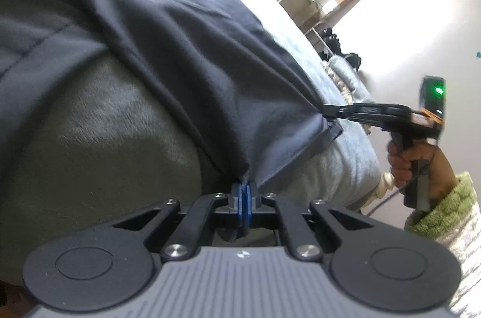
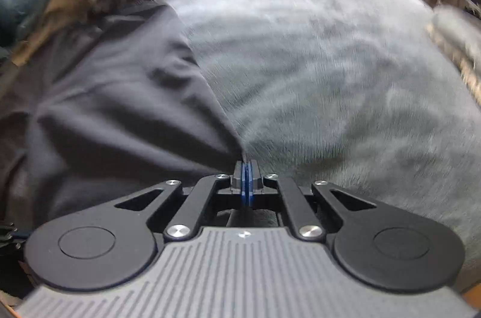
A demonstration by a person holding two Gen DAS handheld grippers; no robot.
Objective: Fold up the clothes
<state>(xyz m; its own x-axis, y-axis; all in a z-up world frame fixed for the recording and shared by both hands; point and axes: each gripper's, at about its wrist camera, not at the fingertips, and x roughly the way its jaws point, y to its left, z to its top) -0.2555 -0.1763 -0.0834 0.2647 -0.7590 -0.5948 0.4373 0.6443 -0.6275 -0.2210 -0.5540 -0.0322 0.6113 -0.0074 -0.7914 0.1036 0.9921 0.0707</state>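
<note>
— Left claw [image 1: 244, 185]?
— Clamped tight on the hem of the dark garment [image 1: 168, 41], blue pads pinching a bunched fold of cloth.
— Right claw [image 2: 247, 166]?
— Closed as well, gripping another edge of that garment [image 2: 120, 95]; seen from the left wrist, biting a corner [image 1: 327, 110], with a hand [image 1: 418, 164] in a green knitted sleeve [image 1: 445, 209] on the handle.
— Garment's place?
— Spread over the grey fleece blanket [image 2: 330, 62] on the bed, pulled taut between both claws.

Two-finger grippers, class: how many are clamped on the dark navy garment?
2. The left gripper pinches the dark navy garment at its near hem; the right gripper grips the edge further right.
</note>
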